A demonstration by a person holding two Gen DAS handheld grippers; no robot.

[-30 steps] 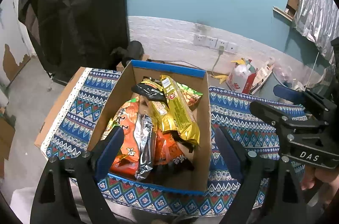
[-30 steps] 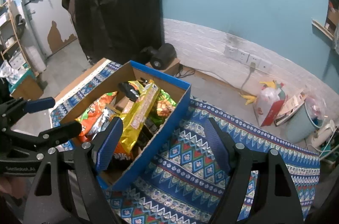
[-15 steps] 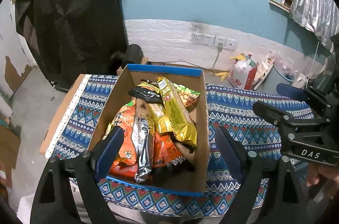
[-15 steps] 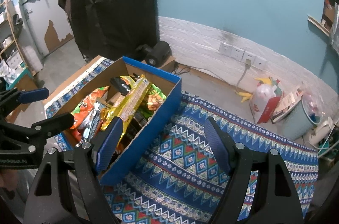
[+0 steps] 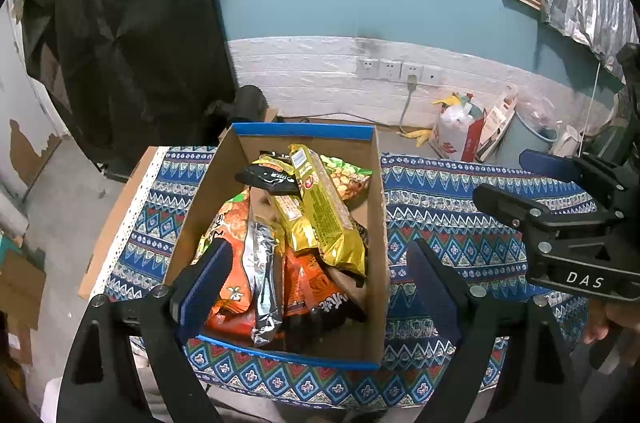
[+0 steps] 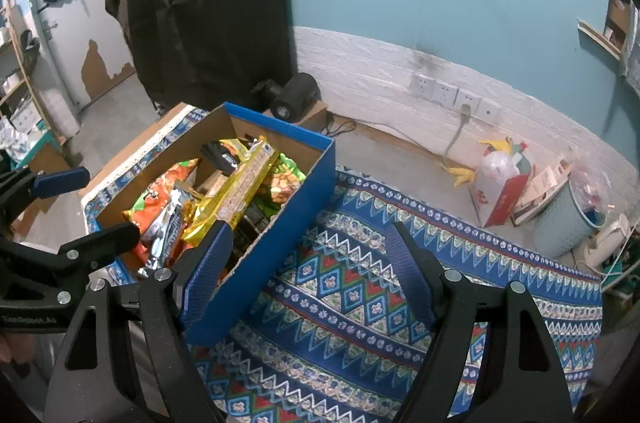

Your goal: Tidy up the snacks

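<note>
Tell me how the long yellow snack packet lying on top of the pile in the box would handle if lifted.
The long yellow packet looks light. Its glossy, crinkled film is probably slippery and may sag if gripped at one end.

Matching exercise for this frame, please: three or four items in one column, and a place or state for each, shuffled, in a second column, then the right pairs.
1. long yellow packet
2. silver packet
3. left gripper
4. patterned cloth

A. open, above the near end of the box
B. on top of the pile, running from the box's far end toward its near end
C. spread under the box
D. in the box's near half, beside an orange bag

Pairs: 1-B, 2-D, 3-A, 4-C
</note>
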